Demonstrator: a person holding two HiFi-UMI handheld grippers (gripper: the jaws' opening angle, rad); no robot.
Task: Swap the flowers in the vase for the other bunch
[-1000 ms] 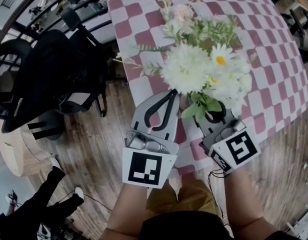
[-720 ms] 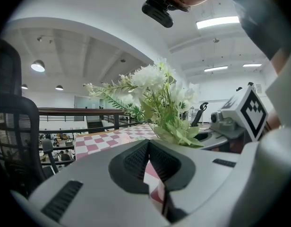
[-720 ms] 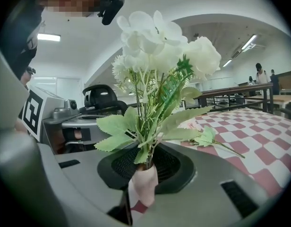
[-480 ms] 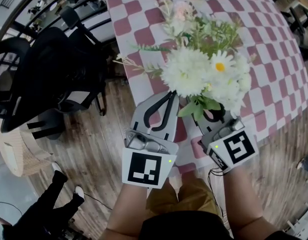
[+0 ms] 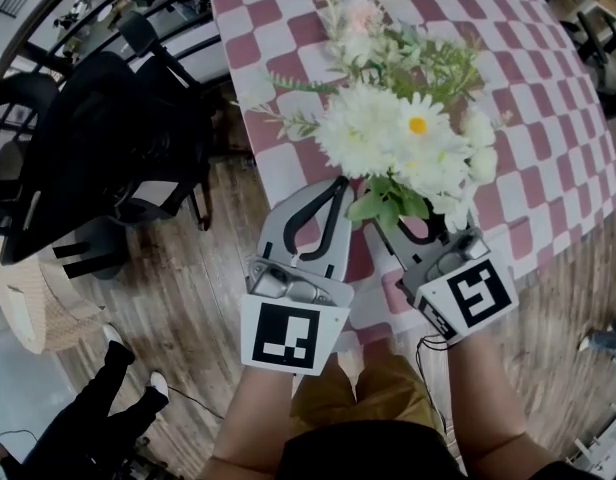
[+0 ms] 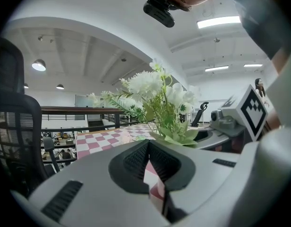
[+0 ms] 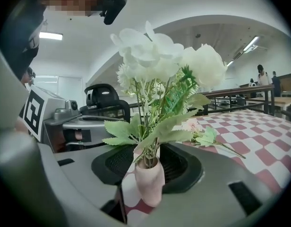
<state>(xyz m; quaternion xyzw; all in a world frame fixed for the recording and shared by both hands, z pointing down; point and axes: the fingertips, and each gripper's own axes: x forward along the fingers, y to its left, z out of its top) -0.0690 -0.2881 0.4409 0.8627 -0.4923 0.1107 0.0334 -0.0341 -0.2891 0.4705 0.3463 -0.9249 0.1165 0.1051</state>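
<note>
A bunch of white flowers with green leaves (image 5: pixel 393 140) stands upright in a small pink vase (image 7: pixel 149 181) near the table's front edge. My right gripper (image 7: pixel 148 161) reaches round the vase with its jaws opening, and the pads stand off the vase on both sides. In the head view the leaves cover the right gripper's (image 5: pixel 413 218) tips. My left gripper (image 5: pixel 342 184) is shut and empty, just left of the vase, with the white flowers (image 6: pixel 155 89) beyond its tips. The other bunch, pale pink blooms (image 5: pixel 360 20), lies flat on the table farther back.
The table wears a red and white checked cloth (image 5: pixel 548 118), and its edge runs right under both grippers. A black office chair (image 5: pixel 108 138) stands on the wooden floor to the left. Someone's dark legs and shoes (image 5: pixel 98 408) show at the lower left.
The white bunch has shifted slightly away from me and stands more upright. The right gripper's jaws have spread apart from the vase. Both hands stay in place.
</note>
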